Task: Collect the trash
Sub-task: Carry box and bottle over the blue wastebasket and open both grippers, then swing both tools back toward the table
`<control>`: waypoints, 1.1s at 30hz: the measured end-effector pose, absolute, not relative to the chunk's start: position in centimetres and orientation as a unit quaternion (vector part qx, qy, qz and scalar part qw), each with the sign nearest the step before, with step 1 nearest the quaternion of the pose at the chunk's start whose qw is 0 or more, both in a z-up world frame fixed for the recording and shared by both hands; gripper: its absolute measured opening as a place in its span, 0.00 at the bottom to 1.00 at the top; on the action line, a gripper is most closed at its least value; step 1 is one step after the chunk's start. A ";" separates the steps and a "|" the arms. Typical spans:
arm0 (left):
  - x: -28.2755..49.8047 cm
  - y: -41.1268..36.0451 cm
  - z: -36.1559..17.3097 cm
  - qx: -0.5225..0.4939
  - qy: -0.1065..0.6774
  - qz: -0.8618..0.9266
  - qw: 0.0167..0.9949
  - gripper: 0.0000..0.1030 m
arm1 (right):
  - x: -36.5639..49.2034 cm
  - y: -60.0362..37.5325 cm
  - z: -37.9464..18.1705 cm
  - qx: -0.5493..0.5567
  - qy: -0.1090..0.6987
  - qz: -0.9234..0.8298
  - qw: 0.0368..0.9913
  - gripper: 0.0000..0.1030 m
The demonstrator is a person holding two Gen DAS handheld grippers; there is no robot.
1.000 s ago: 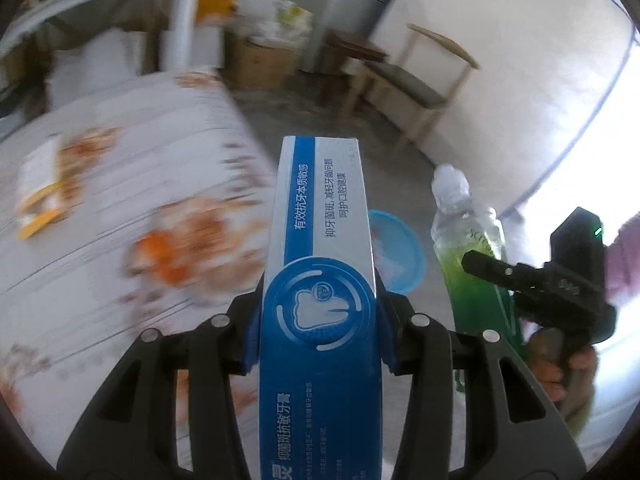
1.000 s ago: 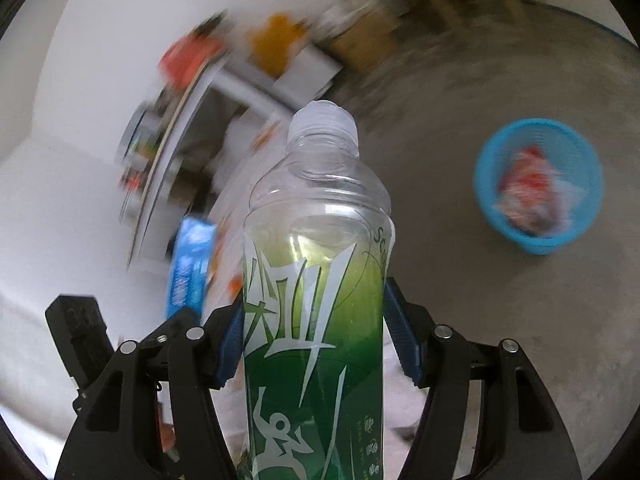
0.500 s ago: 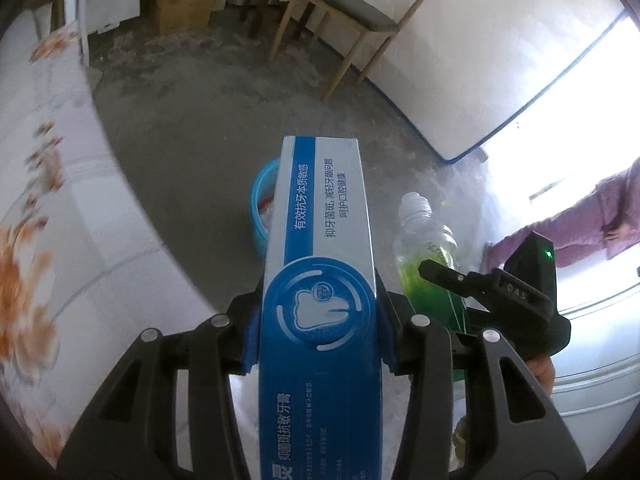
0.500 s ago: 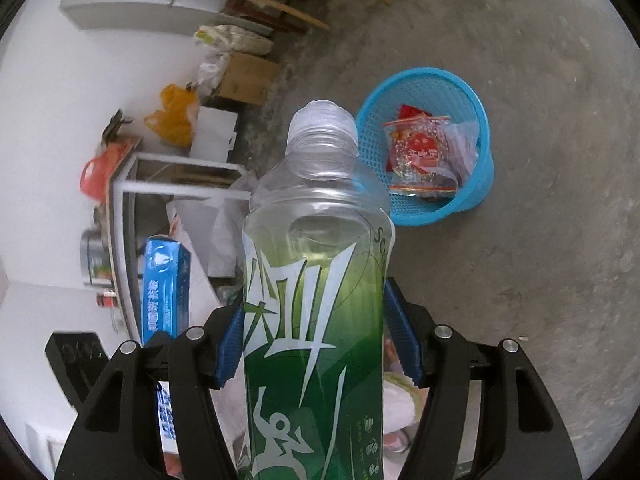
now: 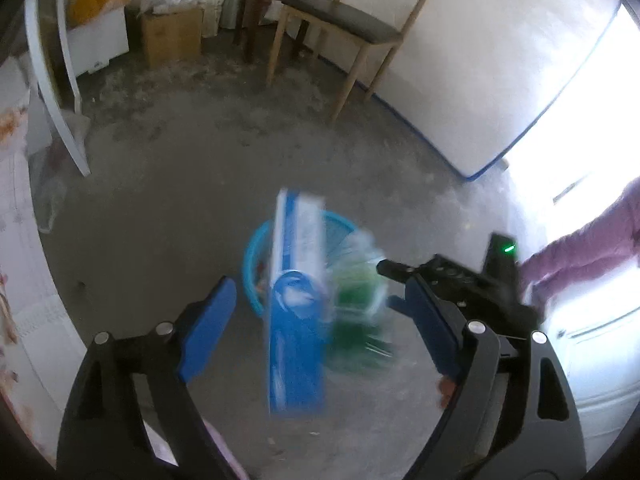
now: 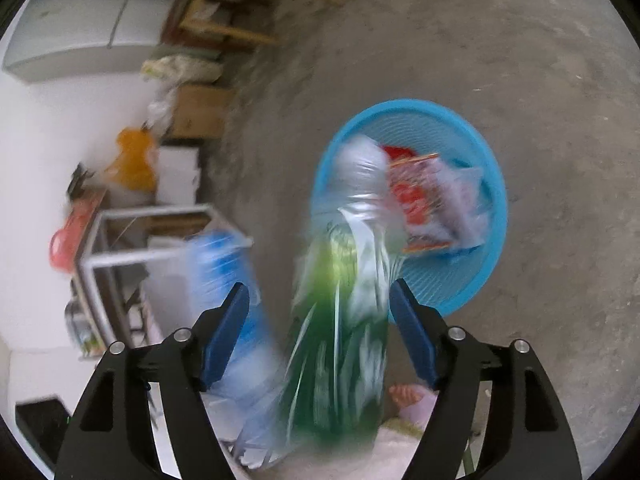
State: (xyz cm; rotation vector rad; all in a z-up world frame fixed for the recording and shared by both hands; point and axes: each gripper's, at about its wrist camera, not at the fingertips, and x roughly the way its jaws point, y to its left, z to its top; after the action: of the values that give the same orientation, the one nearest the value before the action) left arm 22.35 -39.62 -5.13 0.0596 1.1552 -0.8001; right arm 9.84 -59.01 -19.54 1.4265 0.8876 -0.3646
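Note:
My left gripper (image 5: 318,284) is opening, its blue pads clear of the blue and white toothpaste box (image 5: 298,300), which drops blurred between them above the blue plastic basket (image 5: 250,264). In the right wrist view my right gripper (image 6: 318,286) is opening too. The green drink bottle (image 6: 340,320) falls blurred between its fingers, cap towards the basket (image 6: 496,208), where a red snack wrapper (image 6: 420,200) lies. The left wrist view shows the right gripper (image 5: 388,286) and the bottle (image 5: 360,304) just right of the box. The box (image 6: 220,264) also shows left of the bottle.
The basket stands on a bare concrete floor. A wooden chair (image 5: 344,20), a cardboard box (image 5: 172,36) and a white table leg (image 5: 60,92) are beyond it. A flowered tablecloth (image 5: 16,280) hangs at the left edge. A purple sleeve (image 5: 580,252) holds the right gripper.
Both grippers came down over the basket and their jaws spread apart. The toothpaste box and the bottle have left the pads and are falling towards the basket.

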 end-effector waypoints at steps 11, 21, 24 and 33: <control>20.6 -34.2 -6.4 0.010 0.546 -0.369 0.752 0.80 | 5.9 -55.7 -24.0 0.637 0.412 -0.172 0.628 0.69; 19.0 -28.3 -2.8 -0.007 0.489 -0.376 0.787 0.80 | 4.2 -52.3 -21.1 0.606 0.416 -0.165 0.658 0.69; 18.5 -26.4 -1.4 -0.013 0.469 -0.375 0.800 0.80 | 4.1 -50.9 -18.6 0.575 0.420 -0.160 0.684 0.69; 17.4 -21.4 1.2 -0.058 0.419 -0.371 0.826 0.83 | 5.9 -44.7 -8.9 0.446 0.408 -0.117 0.788 0.78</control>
State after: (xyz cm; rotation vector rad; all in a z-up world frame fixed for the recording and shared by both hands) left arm 17.41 -21.37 1.16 -0.1227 0.8907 -0.7887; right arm 5.87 -44.71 -8.85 0.9617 0.8794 -0.2530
